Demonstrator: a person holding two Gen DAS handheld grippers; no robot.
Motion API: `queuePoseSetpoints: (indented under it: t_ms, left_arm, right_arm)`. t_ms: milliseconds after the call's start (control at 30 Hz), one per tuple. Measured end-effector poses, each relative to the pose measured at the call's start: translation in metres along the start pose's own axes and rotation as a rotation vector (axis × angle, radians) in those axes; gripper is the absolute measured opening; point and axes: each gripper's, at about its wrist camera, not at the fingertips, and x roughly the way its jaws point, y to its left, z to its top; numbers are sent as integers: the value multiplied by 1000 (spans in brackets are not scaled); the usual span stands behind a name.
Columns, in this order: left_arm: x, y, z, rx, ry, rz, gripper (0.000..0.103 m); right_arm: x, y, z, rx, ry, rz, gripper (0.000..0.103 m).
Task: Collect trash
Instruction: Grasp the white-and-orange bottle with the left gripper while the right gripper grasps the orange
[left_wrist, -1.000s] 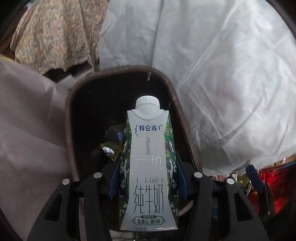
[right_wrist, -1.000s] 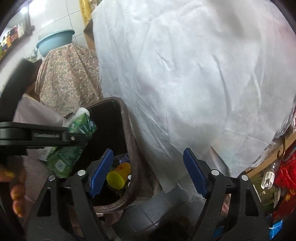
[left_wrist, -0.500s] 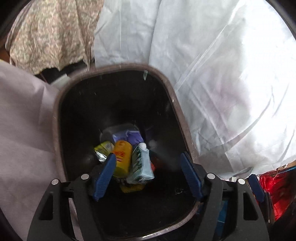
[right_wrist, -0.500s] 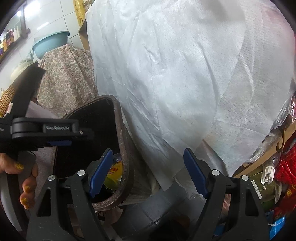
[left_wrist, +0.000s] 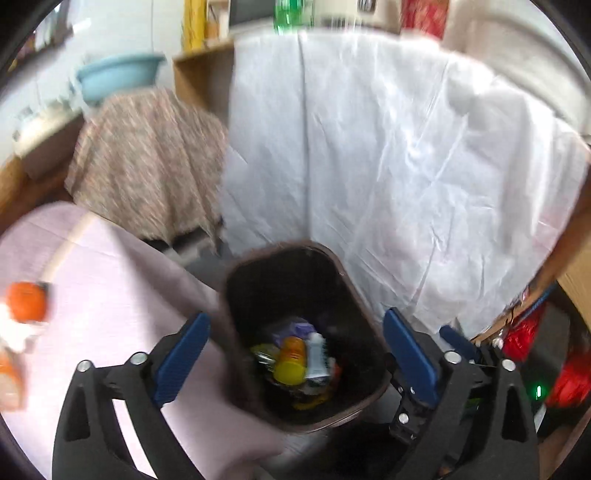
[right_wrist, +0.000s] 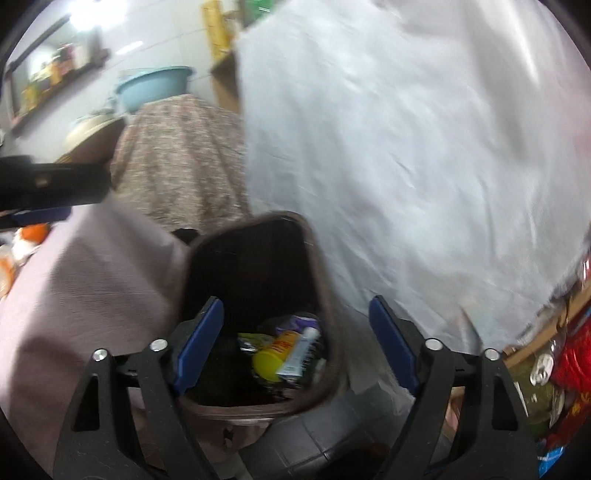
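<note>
A dark brown trash bin (left_wrist: 343, 280) stands on the floor beside a pink-covered table; it also shows in the right wrist view (right_wrist: 255, 404). Inside lie the milk carton (left_wrist: 317, 354) with its white cap, a yellow-capped bottle (left_wrist: 290, 363) and wrappers; the carton (right_wrist: 301, 350) and bottle (right_wrist: 271, 356) also show in the right wrist view. My left gripper (left_wrist: 293, 356) is open and empty, high above the bin. My right gripper (right_wrist: 295, 339) is open and empty above the bin's near side. The left gripper's black arm (right_wrist: 51, 186) crosses the right wrist view's left edge.
The pink-covered table (left_wrist: 103, 295) carries orange items (left_wrist: 27, 306) at its left. White sheeting (left_wrist: 406, 166) hangs behind the bin. A floral cloth (left_wrist: 147, 170) covers furniture under a blue basin (left_wrist: 118, 75). Red packaging (right_wrist: 569, 354) and clutter sit at the right.
The left gripper opened and dropped the milk carton into the bin, then rose and pulled back. The right gripper moved toward the bin, staying open.
</note>
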Motion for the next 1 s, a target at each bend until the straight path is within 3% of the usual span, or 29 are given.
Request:
queuePoseSetpoints:
  t_ms: [100,233,367,600,767,867,1000]
  left_arm:
    - [-33,19,-16,15,-48,53,97]
    - [-69,66,-39,-58,-85,147,97]
    - [-105,115,-66,-179,-155,305,97]
    - [-135,206,-88,-456,-161,400,97]
    - [-123,263,-79,-613,-85,368,95]
    - [-108,283,-76,-651,-30,367,83]
    - [-94,300,-76,-711,29,301,82]
  right_arm:
    - [-20,36,6,-67,-49,66,89]
    - [-42,84,15,-154,-73,157,94]
    - [-49,117,21,-209,-74,221,96]
    - [-60,158,15,-293,-78,248,97]
    - [-70,176,10,-350,-87,258,97]
    - [-75,185,7,-382,-95,258,97]
    - [-80,192,4,-402,-97,265,97]
